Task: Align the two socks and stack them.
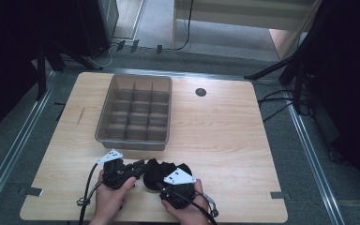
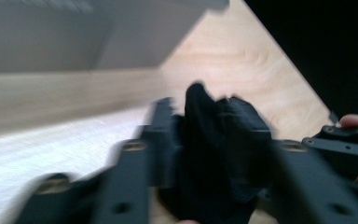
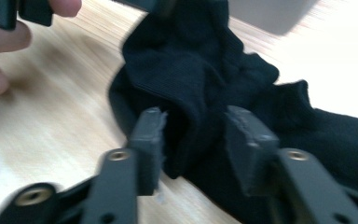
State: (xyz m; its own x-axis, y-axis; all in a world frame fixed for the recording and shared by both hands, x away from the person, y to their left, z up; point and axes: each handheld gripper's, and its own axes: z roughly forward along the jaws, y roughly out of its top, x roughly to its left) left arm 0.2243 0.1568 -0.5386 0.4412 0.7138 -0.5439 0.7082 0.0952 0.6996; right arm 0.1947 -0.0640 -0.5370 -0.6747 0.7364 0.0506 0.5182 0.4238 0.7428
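Your left gripper (image 1: 140, 167) and right gripper (image 1: 161, 180) both have jaws parted around a fold of the black sock (image 1: 161, 171), bunched on the table's (image 1: 225, 136) near edge, just short of the grey divided tray (image 1: 136, 112).

Grey divided tray (image 1: 116, 96) on wooden table (image 1: 225, 136), dark round spot (image 1: 200, 92) near far edge

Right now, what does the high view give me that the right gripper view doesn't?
High view alone: the grey divided tray, its compartments looking empty, the whole wooden table, and both grippers side by side. Right gripper view alone: the right gripper, its jaws apart, straddling a fold of the black cloth. Both show that cloth bunched on the table.
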